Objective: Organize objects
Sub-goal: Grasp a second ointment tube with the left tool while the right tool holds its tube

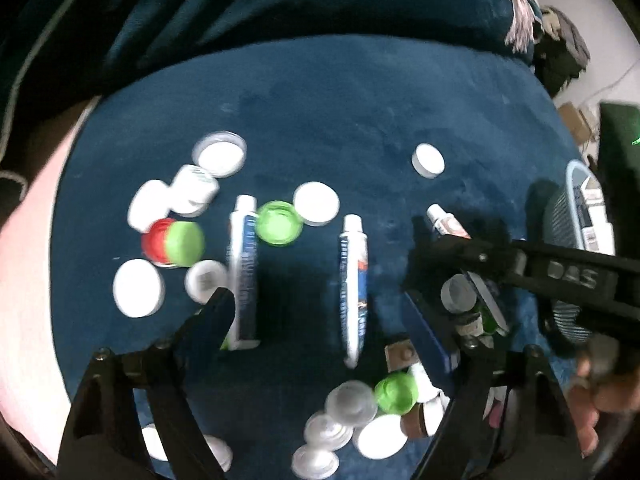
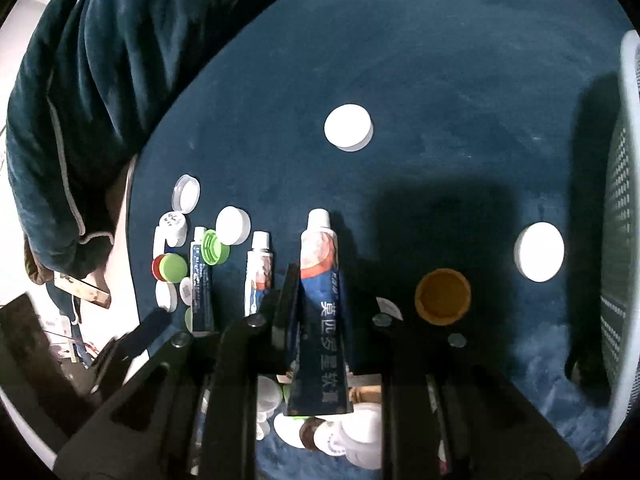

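Note:
Three toothpaste tubes and many loose caps lie on a dark blue cloth (image 2: 440,80). My right gripper (image 2: 318,280) is shut on one tube (image 2: 320,320), white cap pointing away, held just above the cloth. In the left wrist view that held tube (image 1: 444,222) pokes out of the black right gripper (image 1: 460,246). My left gripper (image 1: 316,300) stands open over the other two tubes, one (image 1: 244,272) beside its left finger (image 1: 216,312) and one (image 1: 354,288) in the middle. Neither tube is pressed by the pads.
White, green and red caps cluster at the left (image 1: 176,242) and near the front (image 1: 394,392). An orange cap (image 2: 442,296) and single white caps (image 2: 348,128) (image 2: 540,252) lie apart. A mesh basket (image 2: 624,200) stands at the right edge. A dark blue pillow (image 1: 280,8) lies behind.

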A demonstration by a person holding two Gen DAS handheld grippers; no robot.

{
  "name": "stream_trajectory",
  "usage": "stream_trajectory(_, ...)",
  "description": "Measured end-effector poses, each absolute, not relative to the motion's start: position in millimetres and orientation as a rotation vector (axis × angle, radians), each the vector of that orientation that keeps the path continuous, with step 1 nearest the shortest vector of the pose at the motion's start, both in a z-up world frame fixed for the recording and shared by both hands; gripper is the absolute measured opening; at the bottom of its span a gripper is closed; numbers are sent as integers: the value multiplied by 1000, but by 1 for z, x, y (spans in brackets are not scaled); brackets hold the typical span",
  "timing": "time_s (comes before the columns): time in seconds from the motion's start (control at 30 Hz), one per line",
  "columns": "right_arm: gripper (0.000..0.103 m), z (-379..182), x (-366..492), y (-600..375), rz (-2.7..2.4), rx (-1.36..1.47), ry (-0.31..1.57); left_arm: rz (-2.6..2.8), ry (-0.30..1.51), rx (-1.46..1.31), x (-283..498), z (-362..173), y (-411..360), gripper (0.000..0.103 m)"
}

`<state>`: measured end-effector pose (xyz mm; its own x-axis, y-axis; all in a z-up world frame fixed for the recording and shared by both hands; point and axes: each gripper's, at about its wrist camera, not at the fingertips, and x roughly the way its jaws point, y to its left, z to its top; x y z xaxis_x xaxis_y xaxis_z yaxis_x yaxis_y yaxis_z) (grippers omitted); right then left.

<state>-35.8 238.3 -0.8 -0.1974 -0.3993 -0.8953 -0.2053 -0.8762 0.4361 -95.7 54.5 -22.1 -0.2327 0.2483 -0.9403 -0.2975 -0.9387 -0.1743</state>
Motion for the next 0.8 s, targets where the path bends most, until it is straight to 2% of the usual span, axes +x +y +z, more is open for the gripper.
stream_trajectory(0.13, 18, 8, -29, 234, -2214, 1889, -692, 2195, 82, -1704, -97, -35, 68, 75)
stream_trajectory(0.2, 18, 7, -28, 226, -2205, 1881, -684, 2186, 76, -1712, -100, -40, 72, 62)
stream_trajectory(0.27, 18, 7, -27, 222, -2200, 1876, -657, 2157, 52, -1729, -104, -49, 75, 40)
stream_trajectory(0.33, 18, 7, -25, 219, -2191, 1874, -644, 2134, 44, -1744, -104, -56, 76, 36)
stream_trajectory(0.43, 18, 10, -23, 219, -2184, 1868, -648, 2113, -40, -1753, -106, -51, 67, 17)
stream_trajectory(0.6, 19, 25, -15, 228, -2211, 1825, -682, 2140, -149, -1684, -106, -21, 50, 17)
stream_trajectory(0.8, 19, 48, 2, 239, -2238, 1765, -743, 2154, -190, -1618, -97, 4, 50, 16)
